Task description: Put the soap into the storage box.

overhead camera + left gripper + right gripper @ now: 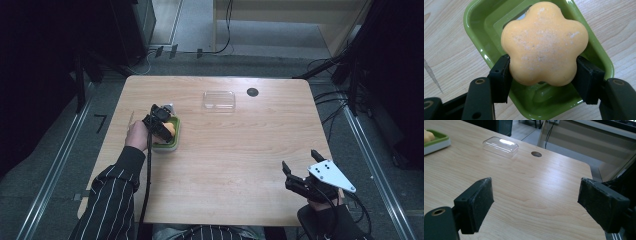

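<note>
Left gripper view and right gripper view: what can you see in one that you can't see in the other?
The left gripper view shows the left gripper shut on a flower-shaped orange soap, its black pads pressing the soap's sides over the dish.

The right gripper view shows the right gripper wide open with nothing between its pads, plus a clear plastic lid and a round hole in the table.

Both show the green soap dish and the wooden table.
</note>
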The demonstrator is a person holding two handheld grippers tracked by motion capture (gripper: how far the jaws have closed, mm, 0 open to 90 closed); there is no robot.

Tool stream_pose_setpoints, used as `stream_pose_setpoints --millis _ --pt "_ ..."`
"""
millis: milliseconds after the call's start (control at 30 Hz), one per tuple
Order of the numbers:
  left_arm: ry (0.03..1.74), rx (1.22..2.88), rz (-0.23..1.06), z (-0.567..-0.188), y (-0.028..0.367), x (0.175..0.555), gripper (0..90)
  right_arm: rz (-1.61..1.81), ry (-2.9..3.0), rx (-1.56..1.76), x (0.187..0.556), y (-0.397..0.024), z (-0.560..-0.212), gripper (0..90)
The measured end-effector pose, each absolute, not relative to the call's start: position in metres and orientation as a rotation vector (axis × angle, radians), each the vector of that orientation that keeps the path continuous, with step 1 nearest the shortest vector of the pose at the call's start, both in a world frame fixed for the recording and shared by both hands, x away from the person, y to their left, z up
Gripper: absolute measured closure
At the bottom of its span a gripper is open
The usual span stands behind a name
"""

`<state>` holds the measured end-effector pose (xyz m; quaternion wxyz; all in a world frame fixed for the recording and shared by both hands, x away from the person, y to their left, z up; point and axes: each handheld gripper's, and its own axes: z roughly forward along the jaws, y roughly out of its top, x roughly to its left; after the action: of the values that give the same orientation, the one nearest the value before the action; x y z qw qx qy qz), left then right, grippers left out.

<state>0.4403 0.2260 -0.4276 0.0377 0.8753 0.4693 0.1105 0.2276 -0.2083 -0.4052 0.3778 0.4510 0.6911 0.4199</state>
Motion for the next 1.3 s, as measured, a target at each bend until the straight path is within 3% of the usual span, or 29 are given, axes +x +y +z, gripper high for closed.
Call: stream_pose_setpoints --millis 567,867,1300 --pt "1.440 2.680 0.352 -0.426 0.225 0.438 31.5 1.081 1.768 1.146 0.229 -0.208 -0.405 13.3" --pt "1.430 2.705 0.376 -0.419 0.221 0.435 16.6 1.079 1.757 1.156 0.226 -0.209 -0.405 13.3" --pt "1.432 2.717 0.354 -0.407 0.225 0.417 10.7 1.076 1.762 1.152 0.226 -0.208 -0.405 13.3"
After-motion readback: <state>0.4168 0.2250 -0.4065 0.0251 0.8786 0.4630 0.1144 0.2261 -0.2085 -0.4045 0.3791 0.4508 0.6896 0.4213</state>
